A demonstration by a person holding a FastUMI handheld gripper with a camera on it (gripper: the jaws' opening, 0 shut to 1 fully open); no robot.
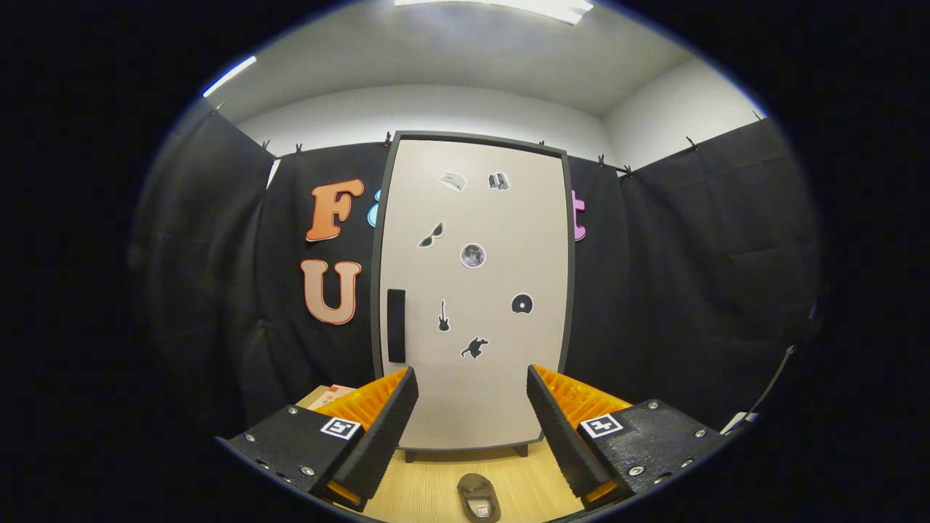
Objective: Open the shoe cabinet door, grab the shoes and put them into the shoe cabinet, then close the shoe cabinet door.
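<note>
1. Claw (472,414) is spread wide and holds nothing. It faces the tall beige flat-panel shoe cabinet door with a dark frame (472,218), which is closed.
2. Step in hand, as I judge it: opening the door, not yet started. No contact with the cabinet.
3. Next move calls for reaching the black vertical recessed handle slot (396,325) near the door's left edge, hooking one finger in and pulling.
4. Brown rounded slip-on shoe (479,497) lies on the pale wood-grain floor (429,487) between the fingers, well short of the cabinet.
5. Door face is smooth and matte, dotted with small flat stickers (472,255). Cabinet stands on short dark feet.
</note>
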